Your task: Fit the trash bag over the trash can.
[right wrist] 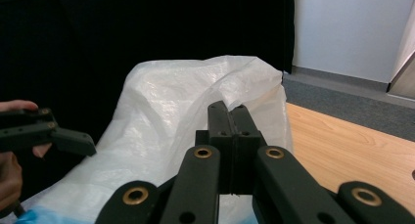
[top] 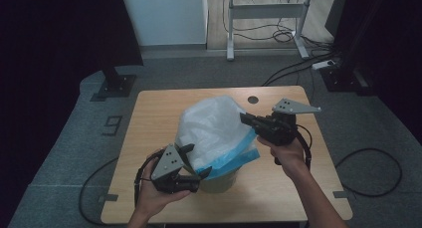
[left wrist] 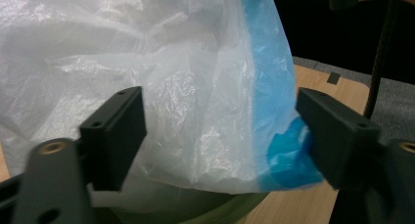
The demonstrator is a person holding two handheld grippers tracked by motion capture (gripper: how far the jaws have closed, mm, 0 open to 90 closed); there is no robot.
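Observation:
A white translucent plastic bag [top: 214, 128] with a blue hem [top: 234, 158] billows up over a pale green bin [top: 221, 182] on the wooden table [top: 149, 113]. My left gripper [top: 199, 159] is at the bag's near left side, over the bin's rim. In the left gripper view its jaws stand apart around the bag [left wrist: 195, 87]. The blue hem [left wrist: 286, 160] lies by the right jaw, and the bin's rim [left wrist: 195, 209] curves below. My right gripper [top: 245, 117] meets the bag's far right edge. In the right gripper view its jaws [right wrist: 230, 109] are pressed together on the film [right wrist: 171, 116].
A round cable hole [top: 253, 99] sits in the table's far right part. On the grey carpet lie black cables [top: 368, 158] right of the table and a "9" mark [top: 113, 123] to its left. A white desk frame [top: 263, 19] stands behind.

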